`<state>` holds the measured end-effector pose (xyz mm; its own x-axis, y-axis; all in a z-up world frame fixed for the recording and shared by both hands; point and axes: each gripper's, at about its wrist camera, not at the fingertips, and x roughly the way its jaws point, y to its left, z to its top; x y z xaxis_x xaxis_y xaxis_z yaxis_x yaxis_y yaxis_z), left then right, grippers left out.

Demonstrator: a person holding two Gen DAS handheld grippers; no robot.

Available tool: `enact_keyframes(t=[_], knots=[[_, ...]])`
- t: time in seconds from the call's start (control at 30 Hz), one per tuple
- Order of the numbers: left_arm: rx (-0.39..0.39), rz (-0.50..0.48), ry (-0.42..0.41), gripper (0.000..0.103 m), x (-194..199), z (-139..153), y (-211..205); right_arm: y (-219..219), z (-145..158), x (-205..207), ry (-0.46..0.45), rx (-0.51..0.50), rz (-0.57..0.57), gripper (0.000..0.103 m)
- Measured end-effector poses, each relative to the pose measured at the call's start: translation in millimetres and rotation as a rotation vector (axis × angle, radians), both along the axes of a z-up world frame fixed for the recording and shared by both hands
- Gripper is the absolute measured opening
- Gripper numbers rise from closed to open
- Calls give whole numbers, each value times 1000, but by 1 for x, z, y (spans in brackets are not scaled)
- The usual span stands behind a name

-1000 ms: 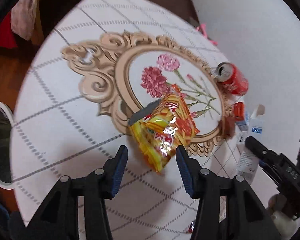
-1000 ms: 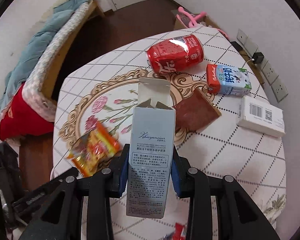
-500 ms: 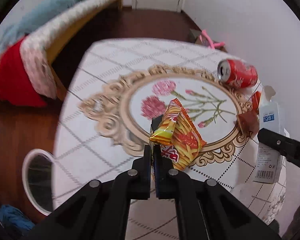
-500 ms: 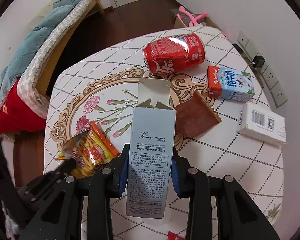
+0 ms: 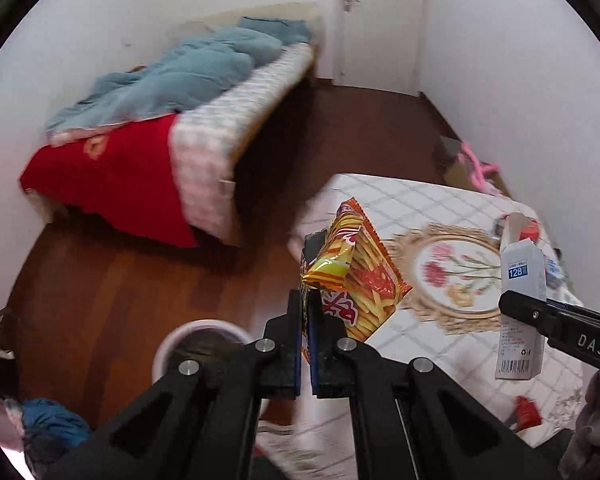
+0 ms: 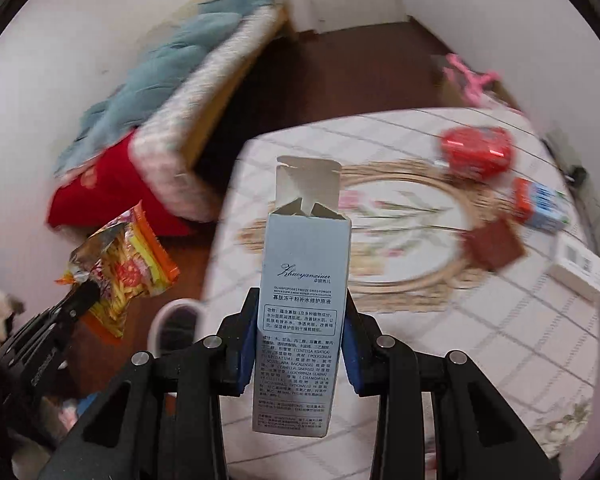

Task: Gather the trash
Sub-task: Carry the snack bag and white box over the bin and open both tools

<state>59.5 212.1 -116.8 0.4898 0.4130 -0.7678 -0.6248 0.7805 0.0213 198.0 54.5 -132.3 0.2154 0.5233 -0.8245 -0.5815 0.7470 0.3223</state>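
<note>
My left gripper (image 5: 309,312) is shut on an orange and yellow snack bag (image 5: 356,276) and holds it in the air past the table's left edge. The bag also shows in the right wrist view (image 6: 124,272). My right gripper (image 6: 300,320) is shut on an open pale blue carton (image 6: 304,280), held upright above the table's near side; it also shows in the left wrist view (image 5: 522,304). A white-rimmed bin stands on the floor below, in the left wrist view (image 5: 200,340) and in the right wrist view (image 6: 176,324).
On the patterned table (image 6: 420,320) lie a red can (image 6: 476,152), a small milk carton (image 6: 540,204), a brown packet (image 6: 494,242) and a white box (image 6: 578,268). A bed (image 5: 172,120) with blue and red covers stands across the wooden floor.
My left gripper closed on the snack bag, lifted it off the table and swung left toward the bin. My right gripper, still holding the carton, also swung left.
</note>
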Motion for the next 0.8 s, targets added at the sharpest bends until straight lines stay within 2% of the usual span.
enact_keyframes(t=[0.1, 0.23, 0.37, 0.6, 0.8], knots=[[24, 58, 21, 0, -32, -1, 25, 42, 2, -32, 16, 22, 88, 38], [-9, 134, 51, 0, -68, -21, 63, 101, -16, -75, 55, 11, 197, 38], [-105, 194, 96, 1, -95, -60, 106, 153, -53, -106, 114, -41, 272, 38], [-264, 262, 182, 3, -119, -138, 164, 236, -146, -131, 239, -175, 350, 38], [-396, 293, 232, 5, -127, -192, 197, 275, -214, -136, 308, -283, 369, 38]])
